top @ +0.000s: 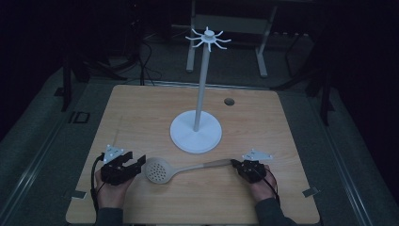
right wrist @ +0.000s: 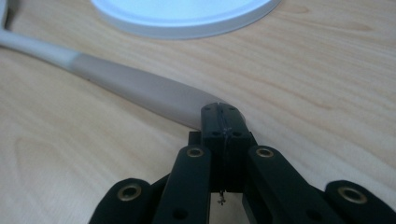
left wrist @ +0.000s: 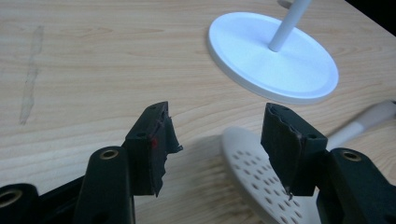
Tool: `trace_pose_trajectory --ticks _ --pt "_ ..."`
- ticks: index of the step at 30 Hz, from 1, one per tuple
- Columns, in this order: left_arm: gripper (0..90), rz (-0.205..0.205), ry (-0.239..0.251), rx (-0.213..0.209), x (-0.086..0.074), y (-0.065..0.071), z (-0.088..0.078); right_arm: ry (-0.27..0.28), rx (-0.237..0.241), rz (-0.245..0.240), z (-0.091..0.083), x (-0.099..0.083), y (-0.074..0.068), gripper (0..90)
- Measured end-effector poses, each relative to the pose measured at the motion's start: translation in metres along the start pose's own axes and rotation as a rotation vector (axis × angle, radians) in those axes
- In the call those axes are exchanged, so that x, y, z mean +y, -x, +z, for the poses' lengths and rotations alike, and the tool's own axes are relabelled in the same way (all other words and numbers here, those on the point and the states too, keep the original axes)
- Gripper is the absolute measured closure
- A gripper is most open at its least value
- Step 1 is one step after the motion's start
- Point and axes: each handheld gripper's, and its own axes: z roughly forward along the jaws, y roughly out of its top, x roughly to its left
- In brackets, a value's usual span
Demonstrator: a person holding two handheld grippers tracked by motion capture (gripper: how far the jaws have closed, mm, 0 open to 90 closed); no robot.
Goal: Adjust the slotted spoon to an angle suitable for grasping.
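lying flat on the pale wooden table [top: 141, 103], near its front edge: a cream plastic skimmer spoon with a round perforated bowl [top: 159, 170] and a long handle whose end section is a darker beige. bowl toward the left, handle running right and slightly away from the person.

left gripper [top: 135, 162], black, held in the left hand [top: 111, 188]: jaws wide apart, nothing between the pads. in the left gripper view, spoon bowl [left wrist: 261, 177] lies partly below and behind the right-hand jaw, blurred; touching or not, cannot tell. in the high view, jaw tips sit just beside the bowl's left rim.

right gripper [top: 236, 164], black, in the right hand [top: 260, 186]: jaws pressed together, pads meeting along a thin seam. in the right gripper view, closed tips [right wrist: 223, 114] sit right at the beige handle end [right wrist: 140, 91], in front of it; handle not between the pads.

behind the spoon, mid-table: a white stand with a round flat base [top: 196, 132], an upright pole and a crown of small hooks on top. small dark round hole [top: 229, 101] in the tabletop beyond, to the right of the pole.
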Motion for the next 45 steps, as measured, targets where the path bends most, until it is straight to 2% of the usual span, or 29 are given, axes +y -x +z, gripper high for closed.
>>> trace_pose_trajectory --ticks 2,3,4,8,16,22,25,34,41,45 --pt "42.4 0.006 -0.001 -0.003 0.002 0.001 0.0 0.001 -0.004 0.006 0.002 0.001 0.001 90.0" --pt "42.5 0.028 -0.013 -0.021 0.009 0.005 0.002 0.017 -0.005 0.034 0.007 0.003 0.003 90.0" --pt "42.5 0.028 -0.013 -0.021 0.009 0.005 0.002 0.017 -0.005 0.034 0.007 0.003 0.003 90.0" --pt "42.5 0.078 -0.033 -0.038 0.018 0.013 0.004 0.025 -0.003 0.056 0.011 0.005 0.006 90.0" --pt "42.6 0.119 -0.052 -0.076 0.038 0.025 0.01 0.029 -0.018 0.068 0.02 0.013 0.008 90.0" --pt "42.6 0.151 -0.043 -0.092 0.051 0.037 0.016 0.03 -0.02 0.067 0.021 0.014 0.009 89.6" --pt "42.6 0.16 -0.039 -0.098 0.056 0.041 0.018 0.037 0.0 0.067 0.021 0.014 0.009 86.4" --pt "42.9 0.199 -0.037 -0.111 0.067 0.056 0.025 0.082 -0.001 0.085 0.007 0.019 0.013 81.1" --pt "42.9 0.246 -0.041 -0.128 0.077 0.07 0.03 0.104 -0.043 0.103 -0.01 0.021 0.025 76.0" --pt "42.8 0.251 -0.04 -0.148 0.083 0.076 0.033 0.121 -0.07 0.125 -0.023 0.02 0.034 71.0"
